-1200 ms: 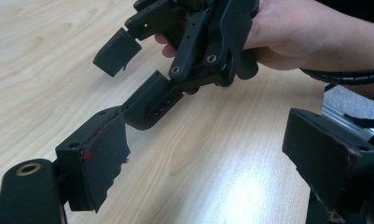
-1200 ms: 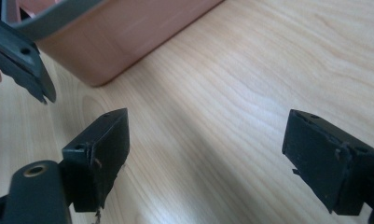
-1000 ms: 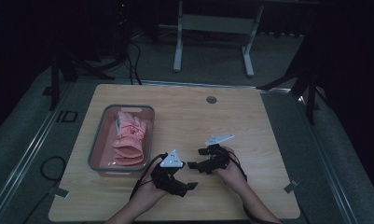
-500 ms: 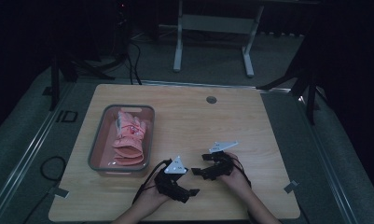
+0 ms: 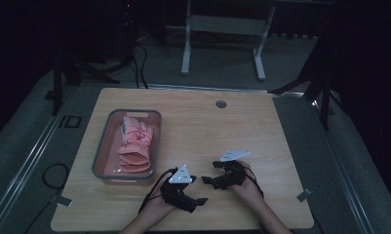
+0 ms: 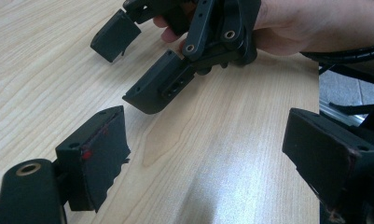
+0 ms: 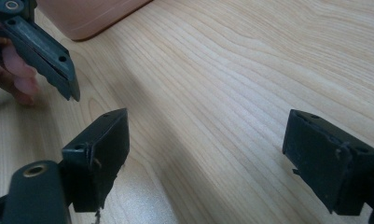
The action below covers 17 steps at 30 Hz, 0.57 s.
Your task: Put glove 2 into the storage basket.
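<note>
Both hand-held grippers rest low over the wooden table (image 5: 203, 126) near its front edge, jaws turned toward each other. My left gripper (image 5: 197, 191) is open, and the left gripper view shows bare wood between its jaws (image 6: 208, 140). Just beyond it is my right gripper (image 5: 210, 173), also open and empty (image 7: 208, 140). The right gripper appears again ahead in the left gripper view (image 6: 147, 60), jaws apart, a hand around it. One jaw of the left gripper (image 7: 45, 51) shows at the upper left of the right gripper view.
A grey tray (image 5: 101, 146) holding pink gloves (image 5: 134, 144) stands on the left part of the table; its corner (image 7: 91, 16) lies ahead in the right gripper view. A round cable hole (image 5: 221, 104) sits near the far edge. Cables trail from both grippers.
Both hands have drawn back slightly toward the near edge of the table. The jaws of both grippers stay apart.
</note>
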### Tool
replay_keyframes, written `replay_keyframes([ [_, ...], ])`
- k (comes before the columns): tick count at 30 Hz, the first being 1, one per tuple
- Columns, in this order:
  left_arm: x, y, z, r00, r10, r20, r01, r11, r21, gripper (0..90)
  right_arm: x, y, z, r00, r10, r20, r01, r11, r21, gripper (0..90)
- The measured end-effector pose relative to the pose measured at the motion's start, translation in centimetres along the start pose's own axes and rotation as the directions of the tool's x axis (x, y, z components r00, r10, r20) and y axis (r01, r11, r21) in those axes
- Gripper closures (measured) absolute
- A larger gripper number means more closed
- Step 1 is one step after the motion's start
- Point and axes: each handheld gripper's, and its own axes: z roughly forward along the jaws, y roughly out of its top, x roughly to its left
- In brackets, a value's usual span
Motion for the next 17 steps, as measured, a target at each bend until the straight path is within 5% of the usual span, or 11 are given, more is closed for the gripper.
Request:
replay_keyframes([
  [17, -0.3, -0.61, 0.77, 0.9997, 0.025, -0.008, -0.024, 0.9988, 0.042, 14.2, -0.24, -0.13, 0.05, 0.9999, -0.004, 0.014, 0.003, 1.0, 0.01, 14.6],
])
